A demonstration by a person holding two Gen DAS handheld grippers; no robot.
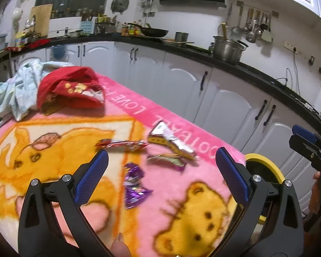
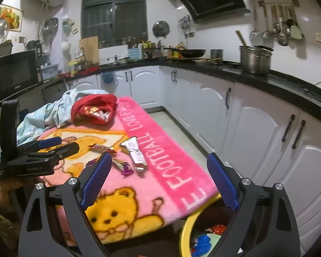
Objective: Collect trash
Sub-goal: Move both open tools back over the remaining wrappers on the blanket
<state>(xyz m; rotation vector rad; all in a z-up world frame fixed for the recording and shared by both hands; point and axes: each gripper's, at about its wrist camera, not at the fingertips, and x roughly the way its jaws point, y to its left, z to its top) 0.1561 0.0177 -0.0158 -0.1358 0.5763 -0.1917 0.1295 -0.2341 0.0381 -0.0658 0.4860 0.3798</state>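
- Pink blanket (image 1: 177, 194) with bear pictures covered the desk.
- Four wrappers lay near its far edge: red (image 1: 123, 145), silver-yellow (image 1: 168, 140), green-purple (image 1: 167, 160), purple (image 1: 134, 185).
- Left tool (image 1: 161, 167) hovered over them, blue pads spread wide, pinching nothing.
- Right tool (image 2: 159, 172) was likewise spread, above the yellow bin (image 2: 187, 229) beside the desk.
- Red cloth (image 1: 71, 90) sat further back.
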